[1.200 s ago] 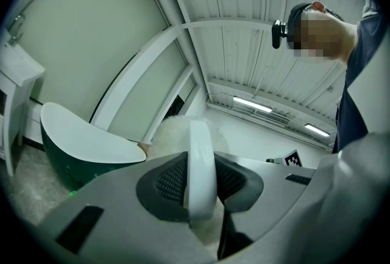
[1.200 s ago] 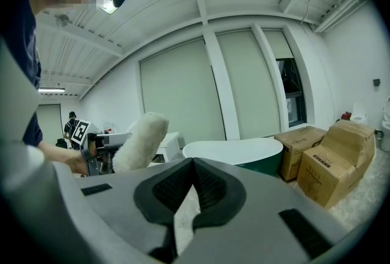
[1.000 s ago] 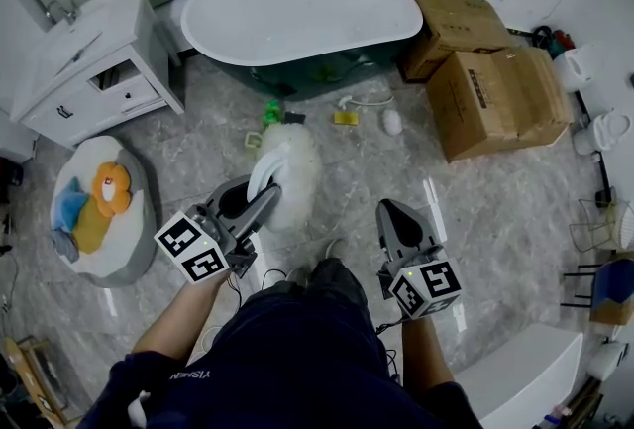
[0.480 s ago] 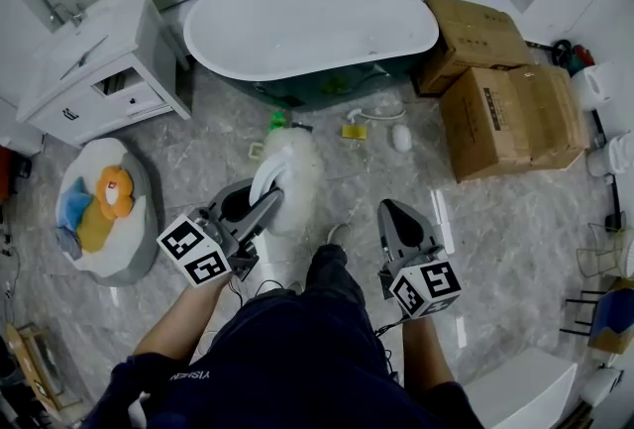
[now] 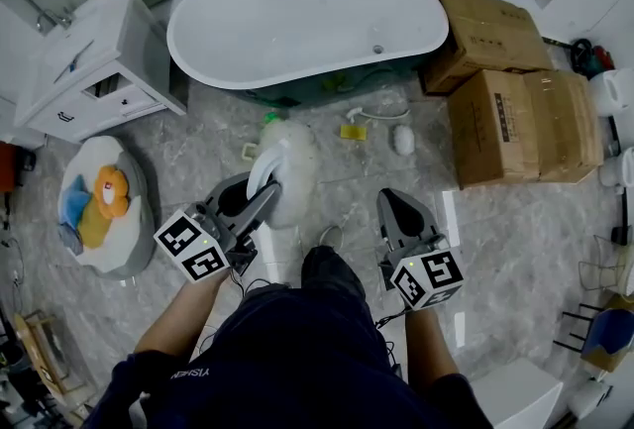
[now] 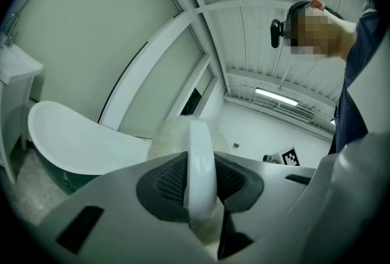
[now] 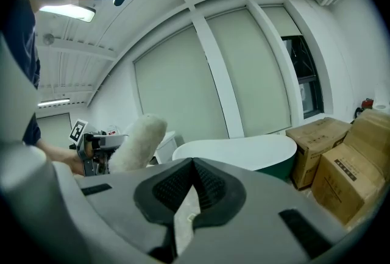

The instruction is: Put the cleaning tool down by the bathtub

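The cleaning tool is a fluffy white duster head [image 5: 290,167] on a flat white handle [image 6: 200,165]. My left gripper [image 5: 260,191] is shut on that handle, and the fluffy head sticks out ahead of the jaws, above the marble floor. In the right gripper view the duster [image 7: 138,141] shows at the left. The white oval bathtub [image 5: 307,16] lies ahead across the floor and also shows in the left gripper view [image 6: 73,142] and the right gripper view [image 7: 239,150]. My right gripper [image 5: 394,204] is held beside it, jaws together [image 7: 192,162], with nothing between them.
A white vanity cabinet [image 5: 89,70] stands left of the tub. Cardboard boxes [image 5: 515,120] are stacked on the right. A round cushion with soft toys [image 5: 99,204] lies at the left. Small items, a green one [image 5: 269,118], a yellow one [image 5: 349,131] and a white one [image 5: 403,140], lie in front of the tub.
Both grippers and the person have moved forward towards the bathtub, which now sits closer in the head view. The left gripper's hold on the handle is unchanged.
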The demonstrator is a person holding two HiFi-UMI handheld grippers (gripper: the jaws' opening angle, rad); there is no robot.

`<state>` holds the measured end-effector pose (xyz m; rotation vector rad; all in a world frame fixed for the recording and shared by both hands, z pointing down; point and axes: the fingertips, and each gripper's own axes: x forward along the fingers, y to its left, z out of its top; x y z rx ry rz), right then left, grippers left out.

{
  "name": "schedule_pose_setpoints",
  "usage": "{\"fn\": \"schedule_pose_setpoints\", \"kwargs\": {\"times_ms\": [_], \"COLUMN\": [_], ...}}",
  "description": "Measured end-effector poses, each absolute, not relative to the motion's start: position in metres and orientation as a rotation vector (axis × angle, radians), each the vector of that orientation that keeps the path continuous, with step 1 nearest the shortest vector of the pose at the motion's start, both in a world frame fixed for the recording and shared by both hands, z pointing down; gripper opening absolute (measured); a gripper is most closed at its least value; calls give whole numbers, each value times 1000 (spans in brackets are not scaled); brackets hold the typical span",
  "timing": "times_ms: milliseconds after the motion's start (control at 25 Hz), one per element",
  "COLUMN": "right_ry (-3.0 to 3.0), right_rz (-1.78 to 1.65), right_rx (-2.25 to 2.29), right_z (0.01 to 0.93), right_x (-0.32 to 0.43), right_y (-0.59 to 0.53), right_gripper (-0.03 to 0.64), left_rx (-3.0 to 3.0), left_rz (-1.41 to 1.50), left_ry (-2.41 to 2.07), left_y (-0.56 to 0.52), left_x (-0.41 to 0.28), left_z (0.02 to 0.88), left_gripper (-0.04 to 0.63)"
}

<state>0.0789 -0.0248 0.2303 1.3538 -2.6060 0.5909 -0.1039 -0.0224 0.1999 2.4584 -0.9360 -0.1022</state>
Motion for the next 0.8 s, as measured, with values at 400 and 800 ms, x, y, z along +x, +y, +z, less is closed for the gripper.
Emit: {"fn": "schedule_pose_setpoints", "kwargs": {"times_ms": [400, 800], "right_ry": [-2614, -2598], "right_rz": [651, 690], "right_rx": [1316, 1271], "right_z": [249, 274], "right_x": [117, 122], "right_y": [-108, -158], "right_gripper": [5, 5], "left_rx": [2428, 2400], "left_rz": [-49, 9], "left_ry": [-977, -976], "left_y": [-103, -148], "left_x": [-69, -54], "left_z": [215, 244], "left_gripper": [104, 104]}}
